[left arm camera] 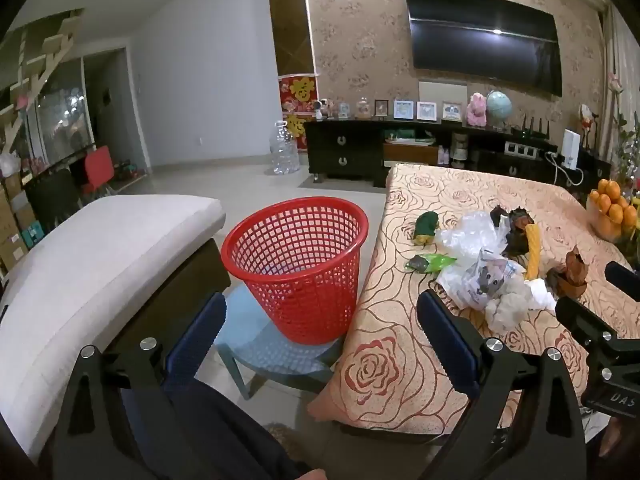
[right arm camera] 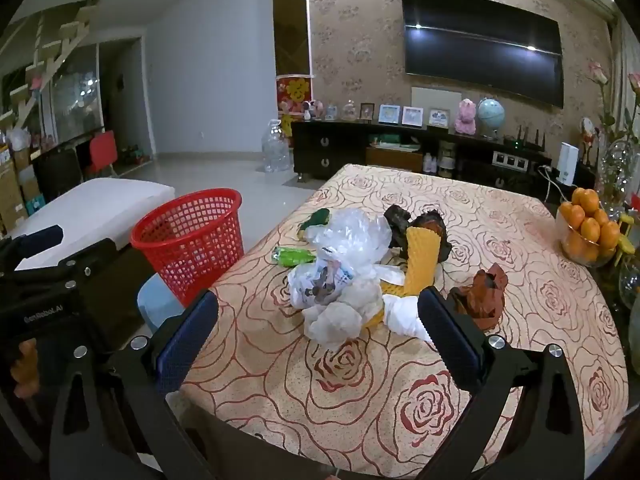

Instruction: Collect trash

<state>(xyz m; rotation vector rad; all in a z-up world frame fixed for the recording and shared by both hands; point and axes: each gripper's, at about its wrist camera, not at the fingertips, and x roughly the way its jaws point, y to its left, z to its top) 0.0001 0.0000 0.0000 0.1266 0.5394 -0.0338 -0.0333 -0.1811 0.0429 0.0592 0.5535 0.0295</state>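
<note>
A pile of trash lies on the rose-patterned table (right arm camera: 360,380): clear plastic bags (right arm camera: 352,236), a printed bag (right arm camera: 320,280), crumpled tissue (right arm camera: 336,320), a yellow foam sleeve (right arm camera: 420,264), a green wrapper (right arm camera: 292,257), dark peel scraps (right arm camera: 424,224) and a brown crumpled scrap (right arm camera: 482,296). A red mesh basket (left arm camera: 296,264) stands on a blue stool (left arm camera: 256,344) left of the table, empty. My left gripper (left arm camera: 320,316) is open in front of the basket. My right gripper (right arm camera: 320,320) is open, just short of the pile. The pile also shows in the left wrist view (left arm camera: 480,268).
A bowl of oranges (right arm camera: 588,228) and glass vases (right arm camera: 618,172) stand at the table's right edge. A beige cushioned bench (left arm camera: 88,272) is left of the basket. A dark TV cabinet (left arm camera: 400,152) and a large water bottle (left arm camera: 285,154) stand by the far wall.
</note>
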